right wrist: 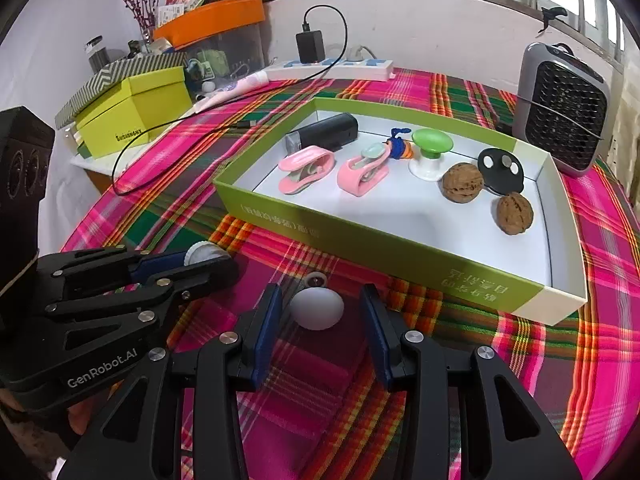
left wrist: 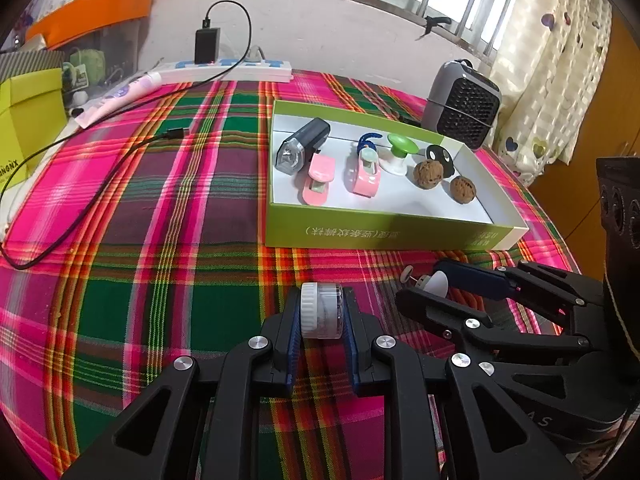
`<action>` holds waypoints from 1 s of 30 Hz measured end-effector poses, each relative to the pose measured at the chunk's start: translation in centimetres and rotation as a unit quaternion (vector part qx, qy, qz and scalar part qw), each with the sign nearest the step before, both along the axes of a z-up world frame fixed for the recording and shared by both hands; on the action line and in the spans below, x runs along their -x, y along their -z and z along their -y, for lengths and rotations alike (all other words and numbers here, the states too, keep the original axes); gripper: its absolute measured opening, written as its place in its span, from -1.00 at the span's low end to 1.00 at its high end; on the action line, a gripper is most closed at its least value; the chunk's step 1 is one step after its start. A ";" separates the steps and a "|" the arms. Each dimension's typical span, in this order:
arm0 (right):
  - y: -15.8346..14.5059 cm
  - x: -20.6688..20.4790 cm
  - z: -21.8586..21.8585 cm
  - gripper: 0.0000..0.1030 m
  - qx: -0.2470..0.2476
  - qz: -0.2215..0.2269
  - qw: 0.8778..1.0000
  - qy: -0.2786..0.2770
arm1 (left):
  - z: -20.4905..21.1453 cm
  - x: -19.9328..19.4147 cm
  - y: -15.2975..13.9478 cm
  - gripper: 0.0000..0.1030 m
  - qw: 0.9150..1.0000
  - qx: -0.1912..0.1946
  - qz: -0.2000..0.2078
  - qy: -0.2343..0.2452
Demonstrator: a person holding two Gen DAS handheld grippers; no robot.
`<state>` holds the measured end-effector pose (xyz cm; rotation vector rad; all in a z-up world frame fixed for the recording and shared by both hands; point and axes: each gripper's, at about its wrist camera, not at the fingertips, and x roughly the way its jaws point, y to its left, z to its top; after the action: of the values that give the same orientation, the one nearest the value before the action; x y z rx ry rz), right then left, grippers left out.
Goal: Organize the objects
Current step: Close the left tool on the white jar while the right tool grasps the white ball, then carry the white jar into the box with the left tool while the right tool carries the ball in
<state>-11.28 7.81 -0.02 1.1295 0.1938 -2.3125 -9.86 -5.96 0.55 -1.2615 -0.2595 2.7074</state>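
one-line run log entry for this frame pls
left gripper: shut on clear jar | right gripper: open around white knob, not gripped | green tray: holds seven items

A lived-in home room: plaid tablecloth (left wrist: 160, 208), patterned curtain (left wrist: 560, 60), small heater (right wrist: 564, 108), cluttered shelf by the window
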 end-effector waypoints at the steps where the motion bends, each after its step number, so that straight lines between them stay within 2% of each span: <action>1: 0.0 0.0 0.0 -0.20 -0.002 -0.001 1.000 -0.001 | 0.0 0.0 0.0 -0.66 1.000 0.000 0.000 0.000; 18: 0.1 -0.1 0.7 -0.20 -0.025 -0.014 1.000 0.002 | 0.0 0.1 0.0 -0.66 1.000 -0.001 0.000 0.001; 20: 0.0 -0.1 0.7 -0.36 -0.025 -0.015 1.000 0.001 | -0.1 0.0 0.0 -0.66 1.000 0.000 0.000 0.001; 23: 0.0 -0.3 0.8 -0.47 -0.026 -0.017 1.000 -0.002 | -0.1 0.0 0.0 -0.66 1.000 0.000 0.000 0.001; 30: -0.1 -0.3 0.8 -0.47 -0.028 -0.021 0.999 -0.004 | -0.1 0.0 0.0 -0.67 1.000 0.003 0.000 0.001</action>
<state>-10.93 7.01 0.06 1.1056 0.2804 -2.3389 -9.87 -5.86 0.54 -1.2627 -0.2508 2.7072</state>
